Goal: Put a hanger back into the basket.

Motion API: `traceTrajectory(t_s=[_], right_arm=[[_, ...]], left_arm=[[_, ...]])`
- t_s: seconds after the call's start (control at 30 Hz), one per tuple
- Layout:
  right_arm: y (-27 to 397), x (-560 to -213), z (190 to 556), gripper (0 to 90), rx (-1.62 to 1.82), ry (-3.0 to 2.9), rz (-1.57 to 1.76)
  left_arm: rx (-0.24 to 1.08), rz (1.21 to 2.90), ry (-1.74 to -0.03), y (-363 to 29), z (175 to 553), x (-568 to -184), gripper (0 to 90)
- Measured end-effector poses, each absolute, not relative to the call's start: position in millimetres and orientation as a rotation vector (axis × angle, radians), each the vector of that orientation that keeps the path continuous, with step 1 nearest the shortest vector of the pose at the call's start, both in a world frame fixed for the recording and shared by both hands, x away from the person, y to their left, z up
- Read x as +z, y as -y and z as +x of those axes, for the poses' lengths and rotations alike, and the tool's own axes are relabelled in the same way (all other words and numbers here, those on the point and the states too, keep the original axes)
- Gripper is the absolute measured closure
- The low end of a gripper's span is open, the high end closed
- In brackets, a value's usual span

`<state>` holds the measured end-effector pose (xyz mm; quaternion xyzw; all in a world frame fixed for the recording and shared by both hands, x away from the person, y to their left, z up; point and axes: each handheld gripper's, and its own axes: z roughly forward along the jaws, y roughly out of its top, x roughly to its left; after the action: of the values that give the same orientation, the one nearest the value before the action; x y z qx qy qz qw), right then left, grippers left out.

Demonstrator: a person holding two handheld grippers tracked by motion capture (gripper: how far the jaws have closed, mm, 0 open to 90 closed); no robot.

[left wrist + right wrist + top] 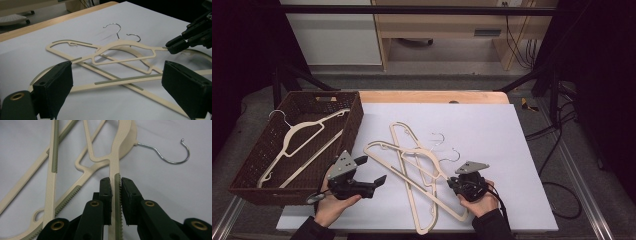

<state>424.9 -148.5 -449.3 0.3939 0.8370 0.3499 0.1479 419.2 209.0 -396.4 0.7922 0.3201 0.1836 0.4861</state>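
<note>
White table [492, 125], right claw [115, 195] clamped on cream hanger [120, 147] (shoulder arm), left claw [117, 87] apart.

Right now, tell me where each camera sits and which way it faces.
High view: above the person's side, looking forward and down on the table; both hands show.
Left gripper view: rides the open left gripper, facing the hangers.
Right gripper view: looks along the right gripper, shut on a hanger's arm.
All share the hangers.

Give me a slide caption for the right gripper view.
Right gripper clamps the ridged shoulder of a cream hanger lying on the white table.
</note>
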Motion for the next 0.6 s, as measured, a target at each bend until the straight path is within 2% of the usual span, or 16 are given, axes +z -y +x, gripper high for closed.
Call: traceTrajectory(t_s=[0.3,0.6], right_arm=[[154,-428,422,80.0,1.083,-2.381,1.066],[151,-412,417,80.1,1.094,-2.364,1.021]], left_arm=[[0.395,1.981,-0.768,-181,458,-393,10.1],[0.38,2.098,-0.769,-145,500,-408,12.5]])
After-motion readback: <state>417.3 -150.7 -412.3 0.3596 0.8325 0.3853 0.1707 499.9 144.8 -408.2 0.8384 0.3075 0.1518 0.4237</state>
